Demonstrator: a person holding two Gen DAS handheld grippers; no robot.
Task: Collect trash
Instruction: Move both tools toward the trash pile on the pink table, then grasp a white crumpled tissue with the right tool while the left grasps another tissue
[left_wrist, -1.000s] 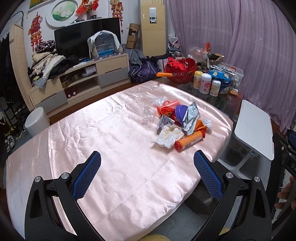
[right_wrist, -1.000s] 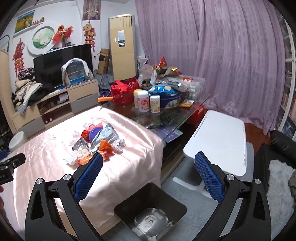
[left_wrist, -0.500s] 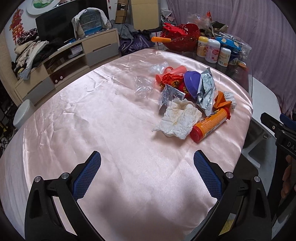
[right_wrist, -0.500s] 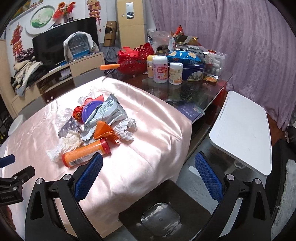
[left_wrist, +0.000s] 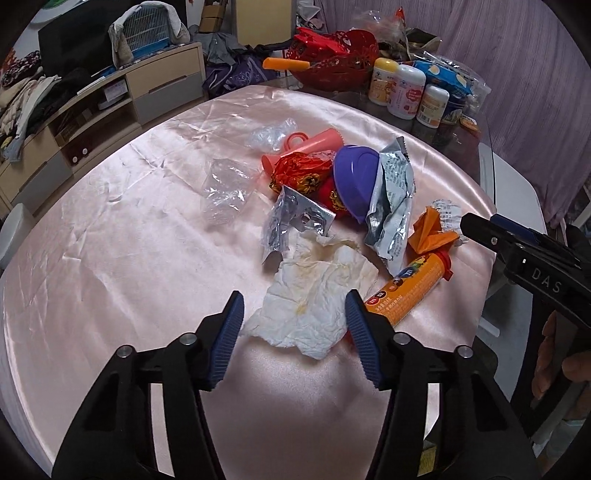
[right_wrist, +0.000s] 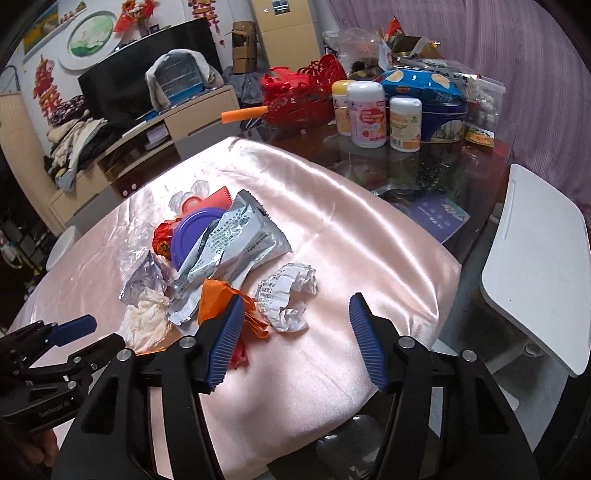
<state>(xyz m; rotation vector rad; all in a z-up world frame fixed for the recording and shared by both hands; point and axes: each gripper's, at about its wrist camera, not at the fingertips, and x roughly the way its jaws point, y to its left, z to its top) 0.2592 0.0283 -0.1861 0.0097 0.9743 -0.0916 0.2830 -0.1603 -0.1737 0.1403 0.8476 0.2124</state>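
The trash lay in 1 heap on the pink satin tabletop, and the purple bowl at its middle served as the landmark. Nearest the person from the bowl, a stained, crumpled white tissue lay flat on the cloth, with an orange tube just beside it toward the table edge. A silver foil packet leaned against the bowl, and a crumpled receipt sat on the side of the bowl closer to the table's edge.

The left gripper had its fingers about half open and empty, straddling the near end of the tissue; whether the tips touched the cloth could not be told. The right gripper also held nothing, its fingers spread to a similar width just short of the receipt, with an orange wrapper beside its left finger.

The step in hand looked like a pinch on the tissue. To do it well, the left fingers should probably drop low onto a raised fold and close on paper alone, because the satin looked slippery and could bunch into the grip. Keeping clear of the orange tube mattered too, since it would likely roll toward the edge if nudged.
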